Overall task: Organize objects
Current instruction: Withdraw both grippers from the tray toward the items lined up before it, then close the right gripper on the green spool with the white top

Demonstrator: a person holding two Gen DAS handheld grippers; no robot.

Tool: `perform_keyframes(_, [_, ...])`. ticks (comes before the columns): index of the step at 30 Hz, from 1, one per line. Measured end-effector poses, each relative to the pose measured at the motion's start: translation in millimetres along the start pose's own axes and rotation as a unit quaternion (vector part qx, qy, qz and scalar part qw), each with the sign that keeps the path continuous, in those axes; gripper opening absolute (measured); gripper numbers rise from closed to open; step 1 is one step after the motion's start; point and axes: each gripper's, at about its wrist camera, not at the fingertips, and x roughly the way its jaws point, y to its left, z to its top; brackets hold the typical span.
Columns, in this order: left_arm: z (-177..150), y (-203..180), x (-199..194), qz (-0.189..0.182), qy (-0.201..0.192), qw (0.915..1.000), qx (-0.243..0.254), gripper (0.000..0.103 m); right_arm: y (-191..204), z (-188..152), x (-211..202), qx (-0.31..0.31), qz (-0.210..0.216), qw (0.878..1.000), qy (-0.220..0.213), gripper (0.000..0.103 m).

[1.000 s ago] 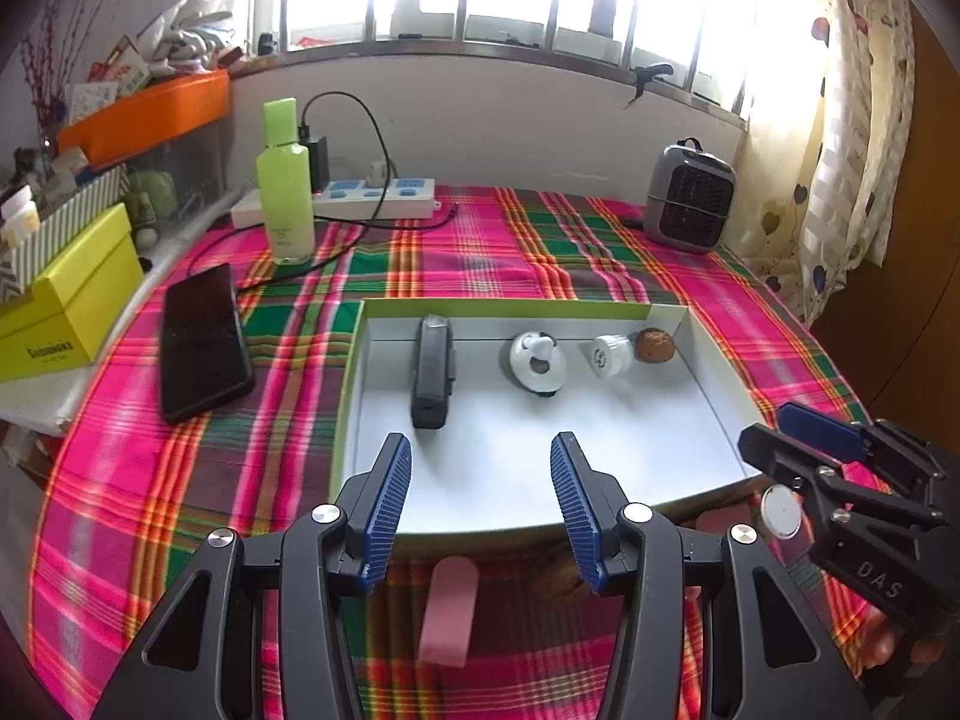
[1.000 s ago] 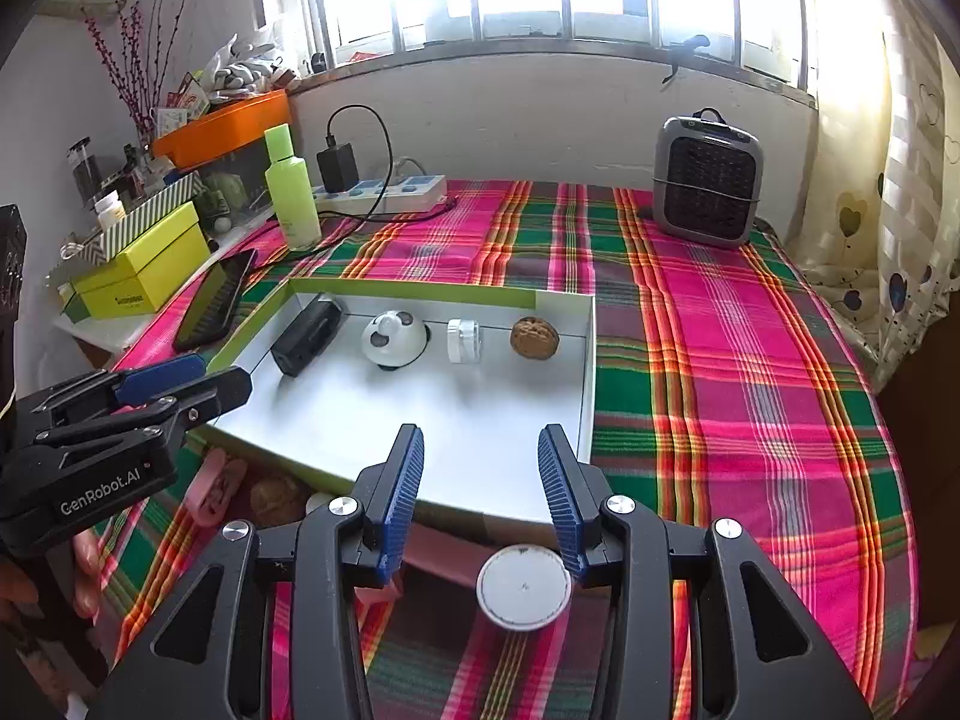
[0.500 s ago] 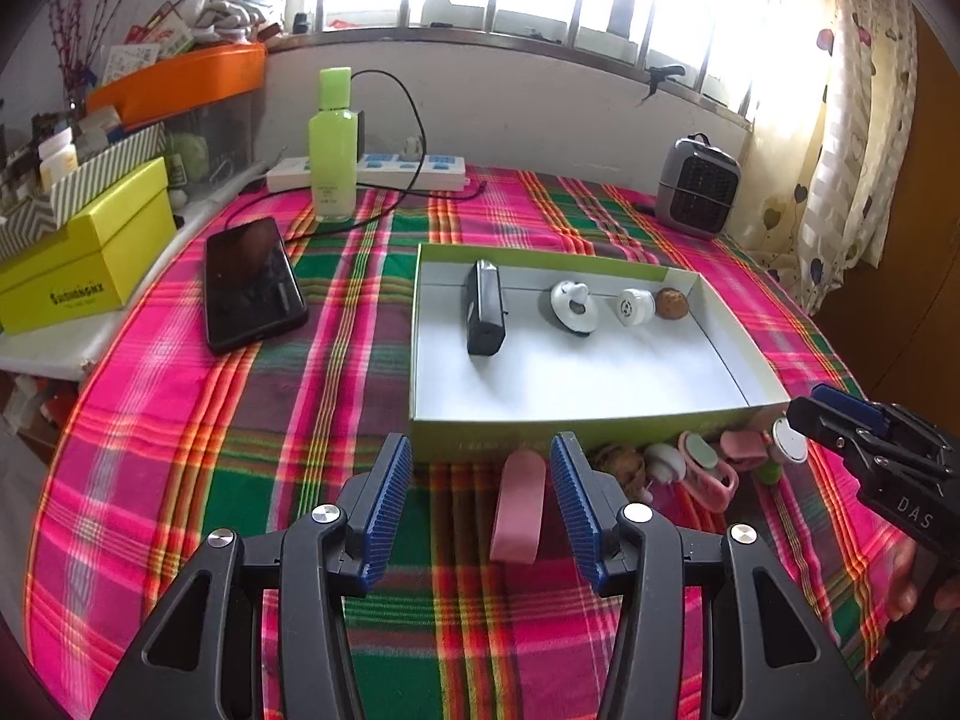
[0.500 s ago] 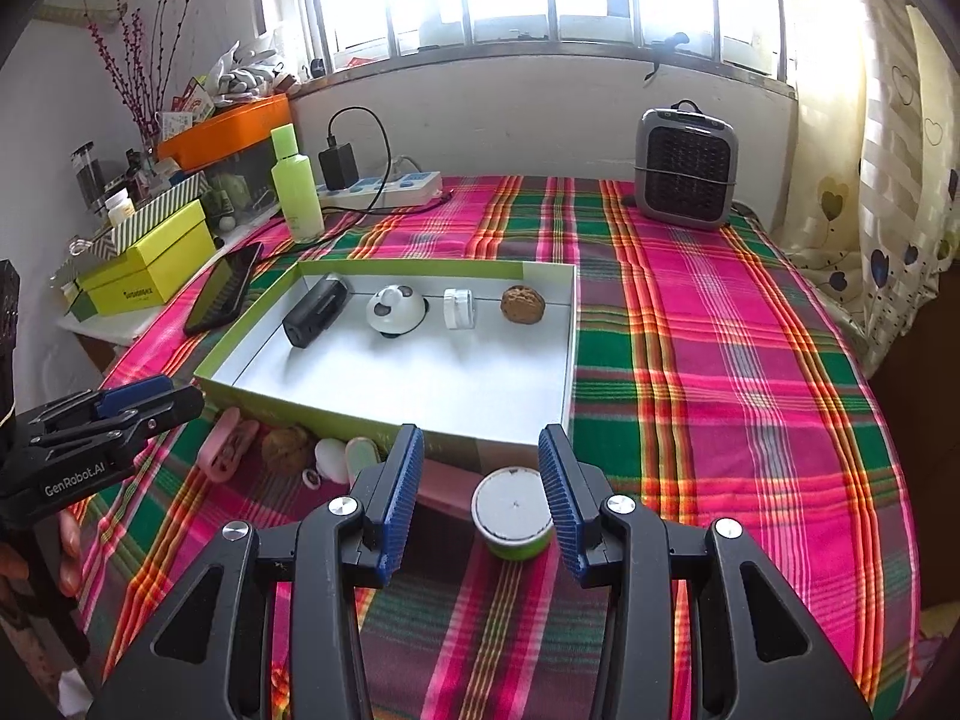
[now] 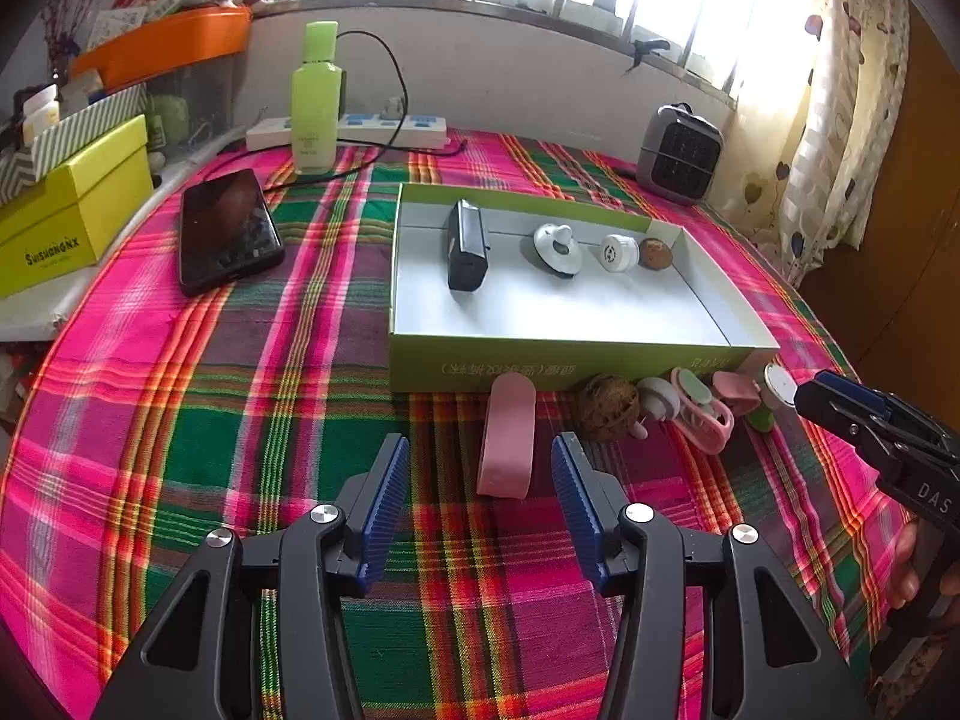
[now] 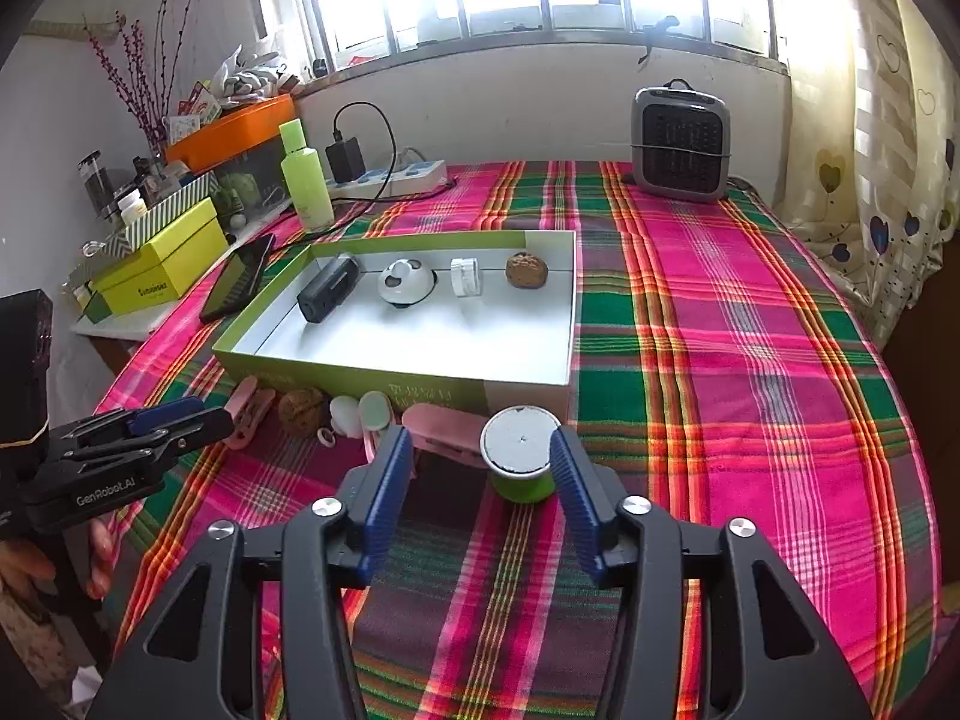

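Note:
A shallow green box (image 5: 570,360) (image 6: 360,371) holds a black device (image 5: 467,246), a white round piece, a small white jar and a walnut. In front of its near wall lies a row of small things: a pink bar (image 5: 507,435), a walnut (image 5: 607,407), white and pink clips. My left gripper (image 5: 480,501) is open, and the pink bar lies just ahead between its fingers. My right gripper (image 6: 480,489) has its jaws opening. A green jar with a white lid (image 6: 521,450) stands between them, close to the right pad and not gripped.
A black phone (image 5: 228,228), a green bottle (image 5: 315,102), a power strip with a cable and a yellow box (image 5: 66,210) are on the left. A small grey heater (image 6: 681,147) stands at the back right. The plaid cloth (image 6: 750,360) stretches right of the box.
Both grippers have drawn back from over the box toward the near side, so the row of small things came into view. The right jaws have widened around the green jar.

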Motion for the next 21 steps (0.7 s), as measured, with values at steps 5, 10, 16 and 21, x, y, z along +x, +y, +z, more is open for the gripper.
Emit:
perform_keyframes(5, [-1.4,-0.9,6.4,0.003,0.008,1.0000,0.003,0.048,-3.6,-3.7,2.6,0.006,-0.004,1.000,0.005,0.051])
perform_keyframes(10, [-2.0,1.7,13.0,0.003,0.018,0.9998,-0.005,0.048,-7.7,-6.1,6.9,0.012,-0.007,1.000,0.012,0.051])
perform_keyframes(16, [0.1,2.5,14.4,0.003,0.018,0.9998,-0.007,0.048,-12.0,-4.0,17.0,0.018,-0.019,0.999,0.022,0.051])
perform_keyframes(21, [2.9,2.8,17.5,0.007,0.019,0.9998,-0.004,0.048,-17.8,-1.0,23.9,0.026,-0.022,0.999,0.027,0.051])
